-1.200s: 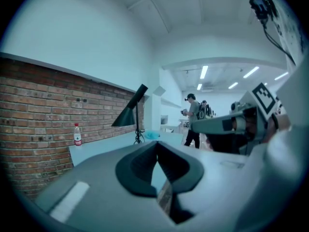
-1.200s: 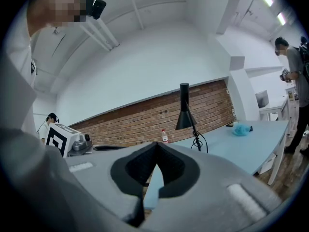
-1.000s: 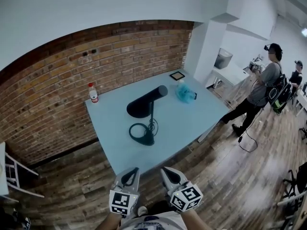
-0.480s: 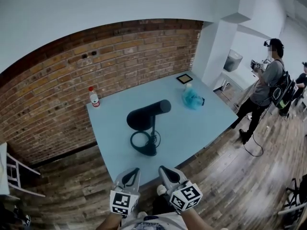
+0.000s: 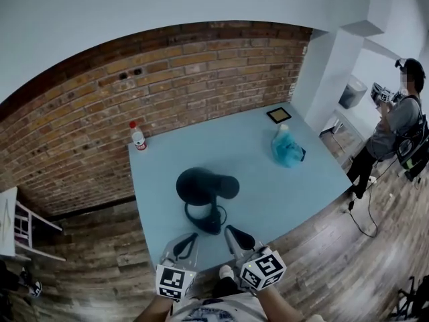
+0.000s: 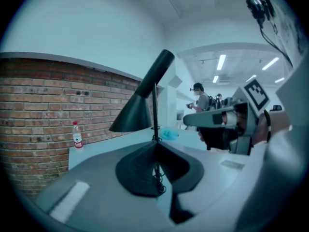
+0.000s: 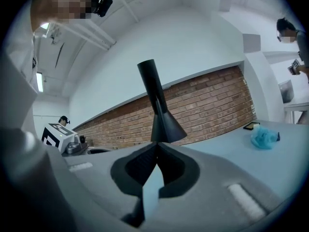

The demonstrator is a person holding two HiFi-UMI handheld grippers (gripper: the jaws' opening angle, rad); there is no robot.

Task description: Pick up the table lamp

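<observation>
Red-brick wall point(image 5: 100, 113) backed the pale blue worktop point(image 5: 268, 173). The black table lamp point(image 5: 204, 188) stood upright near its front edge. The left gripper point(image 5: 191, 237) and right gripper point(image 5: 231, 232) hung just before it, jaws together and empty.

Lamp base point(image 5: 209, 225): partly covered by the shade point(image 5: 200, 185) in the head view; hidden behind the jaws in both gripper views.
Person point(image 5: 401, 123), 3 o'clock: cut by the right edge.
Flat square item point(image 5: 279, 115), 2 o'clock: too small to be identified.
Bottle point(image 5: 138, 137), 9 o'clock: label unreadable.
White rack point(image 5: 7, 223), 8 o'clock: cut by the left edge.
</observation>
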